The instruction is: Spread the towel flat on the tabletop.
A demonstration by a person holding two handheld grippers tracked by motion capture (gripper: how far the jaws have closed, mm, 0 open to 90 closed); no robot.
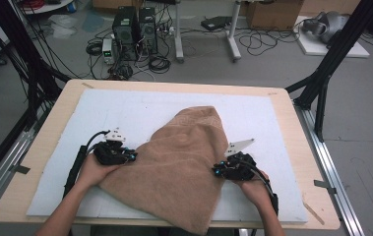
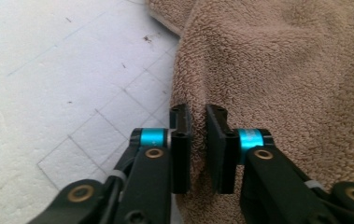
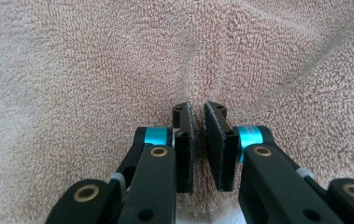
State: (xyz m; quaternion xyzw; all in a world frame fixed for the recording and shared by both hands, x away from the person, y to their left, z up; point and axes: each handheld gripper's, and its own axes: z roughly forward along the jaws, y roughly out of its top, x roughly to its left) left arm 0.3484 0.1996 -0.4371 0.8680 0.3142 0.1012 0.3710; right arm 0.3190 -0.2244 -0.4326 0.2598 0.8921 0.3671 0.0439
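A brown terry towel [image 1: 184, 157] lies crumpled on a white foam board [image 1: 125, 108], and its near corner hangs over the table's front edge. My left gripper [image 1: 134, 157] is at the towel's left edge, held by a hand. In the left gripper view the jaws [image 2: 198, 112] stand nearly together, pinching the edge of the towel [image 2: 282, 70] above the board [image 2: 48, 70]. My right gripper [image 1: 216, 170] is at the towel's right edge. In the right gripper view its jaws [image 3: 197, 108] are closed on a raised pinch of towel [image 3: 118, 60].
The foam board rests on a wooden table [image 1: 51, 128]. Black frame posts [image 1: 329, 59] stand at the table's far corners. On the floor beyond are computer towers [image 1: 135, 27], tangled cables and a cardboard box [image 1: 272, 14].
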